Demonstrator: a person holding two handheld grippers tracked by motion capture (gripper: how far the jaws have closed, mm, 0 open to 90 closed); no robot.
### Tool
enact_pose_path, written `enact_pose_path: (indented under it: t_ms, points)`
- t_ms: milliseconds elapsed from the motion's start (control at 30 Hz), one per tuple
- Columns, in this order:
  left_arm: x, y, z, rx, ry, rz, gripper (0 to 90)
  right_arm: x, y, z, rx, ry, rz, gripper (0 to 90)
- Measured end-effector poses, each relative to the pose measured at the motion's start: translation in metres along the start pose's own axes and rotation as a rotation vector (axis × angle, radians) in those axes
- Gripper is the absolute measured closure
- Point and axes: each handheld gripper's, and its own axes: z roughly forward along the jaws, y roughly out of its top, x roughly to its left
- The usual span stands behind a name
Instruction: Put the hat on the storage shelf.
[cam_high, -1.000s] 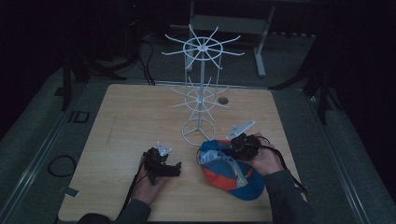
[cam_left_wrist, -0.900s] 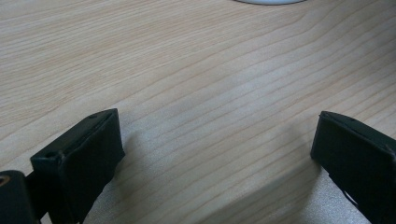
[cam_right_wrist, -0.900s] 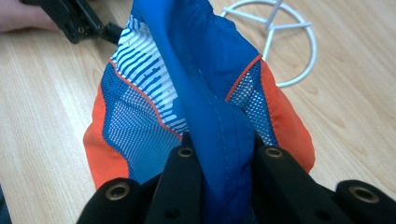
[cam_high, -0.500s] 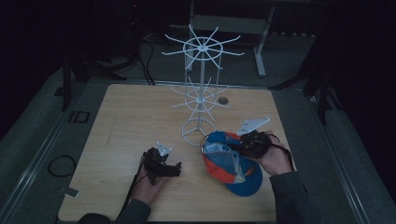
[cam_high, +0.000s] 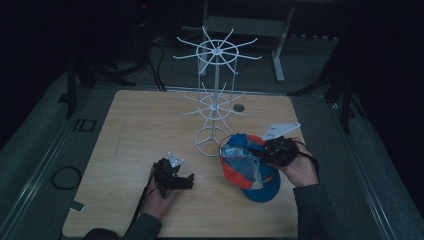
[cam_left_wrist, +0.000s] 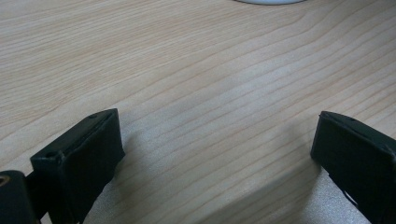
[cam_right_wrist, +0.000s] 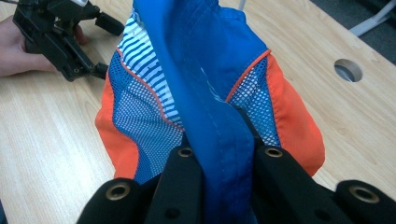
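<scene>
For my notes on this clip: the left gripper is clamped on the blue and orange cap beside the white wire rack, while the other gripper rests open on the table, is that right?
Wrong side: the right gripper clamps the blue and orange cap, per the right gripper view. The left gripper rests open on the table. The cap is beside the white wire rack.

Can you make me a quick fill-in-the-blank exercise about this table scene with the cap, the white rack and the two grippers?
1. The right gripper is shut on the blue brim of the ____.
2. The left gripper has its jaws ____, with bare wood between them.
3. The white wire rack stands on the wooden ____.
4. In the high view, the cap lies to the ____ of the rack's round base.

Missing words: cap; open; table; right
</scene>
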Motion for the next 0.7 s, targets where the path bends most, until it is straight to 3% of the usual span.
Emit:
enact_pose_path:
  t_ms: [700]
  points:
    - [0.0,0.0,0.0,0.0,0.0,0.0,2.6,-0.01,-0.004,-0.022,-0.06,-0.041,0.048,84.8]
